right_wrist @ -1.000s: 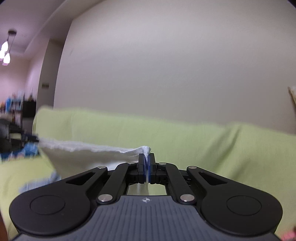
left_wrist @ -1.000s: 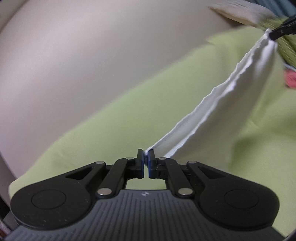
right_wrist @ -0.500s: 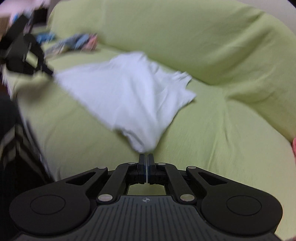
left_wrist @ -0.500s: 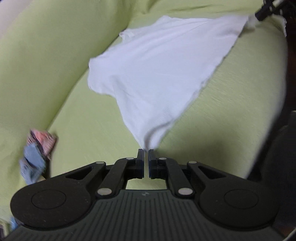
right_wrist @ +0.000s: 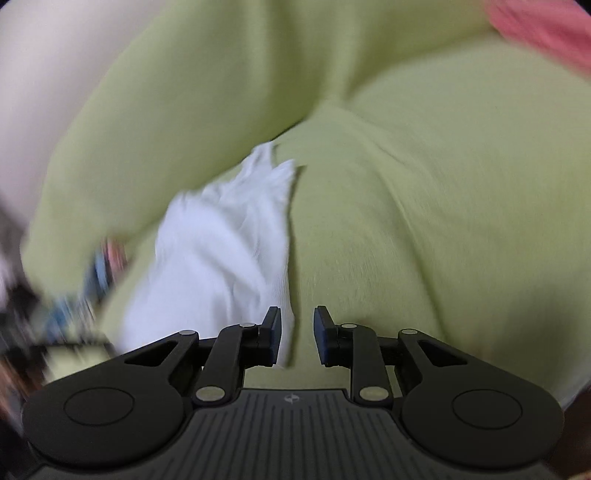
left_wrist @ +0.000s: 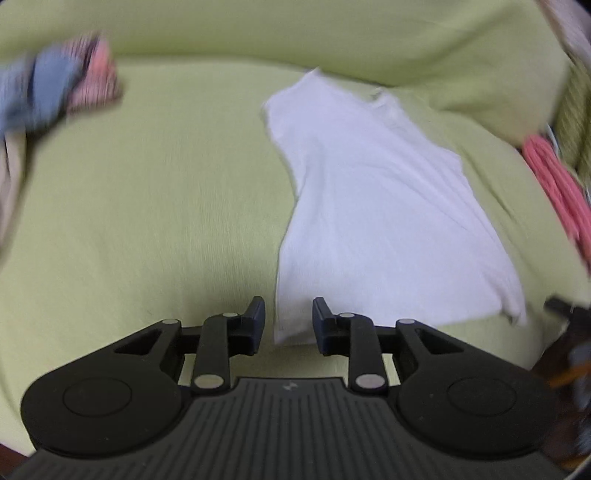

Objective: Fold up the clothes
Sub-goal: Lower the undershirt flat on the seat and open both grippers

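Note:
A white garment [left_wrist: 376,206] lies spread flat on the green sofa seat [left_wrist: 147,206], running from the backrest toward me. My left gripper [left_wrist: 288,321] hovers at its near left corner; its jaws are opening, the corner lies between them and the pads do not press it. In the right wrist view the same white garment [right_wrist: 221,251] stretches away to the left. My right gripper [right_wrist: 297,336] is at its near right corner, jaws opening, the cloth edge beside the left pad and loose.
A heap of blue and pink clothes [left_wrist: 55,88] sits at the sofa's far left. A pink garment [left_wrist: 554,184] lies on the right, also pink garment [right_wrist: 543,29] in the right wrist view. The green backrest [right_wrist: 221,74] rises behind.
Both grippers came down from holding the white garment stretched in the air. The garment now lies flat on the seat, and both pairs of jaws have parted and let go of its corners.

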A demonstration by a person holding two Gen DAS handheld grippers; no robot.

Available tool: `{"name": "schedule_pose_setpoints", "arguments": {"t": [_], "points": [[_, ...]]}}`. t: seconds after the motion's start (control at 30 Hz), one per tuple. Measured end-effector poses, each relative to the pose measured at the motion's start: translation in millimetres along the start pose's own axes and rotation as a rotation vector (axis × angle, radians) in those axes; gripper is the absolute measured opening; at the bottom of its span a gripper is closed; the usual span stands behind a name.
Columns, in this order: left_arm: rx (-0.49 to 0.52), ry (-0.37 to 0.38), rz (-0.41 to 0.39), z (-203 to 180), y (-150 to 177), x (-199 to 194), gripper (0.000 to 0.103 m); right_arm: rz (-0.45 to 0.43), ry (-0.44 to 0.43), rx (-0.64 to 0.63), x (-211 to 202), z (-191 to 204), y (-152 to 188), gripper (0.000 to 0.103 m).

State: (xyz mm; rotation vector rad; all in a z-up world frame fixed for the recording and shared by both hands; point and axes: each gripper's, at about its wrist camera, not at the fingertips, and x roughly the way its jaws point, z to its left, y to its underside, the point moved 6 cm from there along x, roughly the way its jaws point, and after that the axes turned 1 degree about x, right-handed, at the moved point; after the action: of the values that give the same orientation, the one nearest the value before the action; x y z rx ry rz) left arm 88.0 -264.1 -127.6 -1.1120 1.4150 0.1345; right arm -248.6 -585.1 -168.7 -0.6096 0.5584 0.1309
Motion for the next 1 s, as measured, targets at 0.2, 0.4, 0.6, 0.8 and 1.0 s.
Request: {"name": "schedule_pose_setpoints", "arguments": {"t": [0.2,0.4,0.6,0.8,1.0], "points": [[0.021,-0.011,0.01,-8.0,2.8,4.4,0.024,0.103,-0.024,0.045,22.9,3.5,11.9,0.025],[-0.187,0.123,0.039,15.6,-3.4,7.7,0.022,0.118,-0.059,0.106,41.0,9.5,16.3,0.024],[-0.09,0.055,0.055,2.4,0.4,3.8,0.002,0.147,-0.054,0.077,46.6,16.6,14.6,0.005],[0.008,0.008,0.002,4.6,-8.7,-34.6,0.002,0.105,-0.093,0.03,6.3,27.5,-7.5,0.004],[0.101,-0.074,0.052,7.8,8.9,-31.9,0.002,0.163,-0.012,-0.006,1.6,10.0,-4.5,0.004]]}}
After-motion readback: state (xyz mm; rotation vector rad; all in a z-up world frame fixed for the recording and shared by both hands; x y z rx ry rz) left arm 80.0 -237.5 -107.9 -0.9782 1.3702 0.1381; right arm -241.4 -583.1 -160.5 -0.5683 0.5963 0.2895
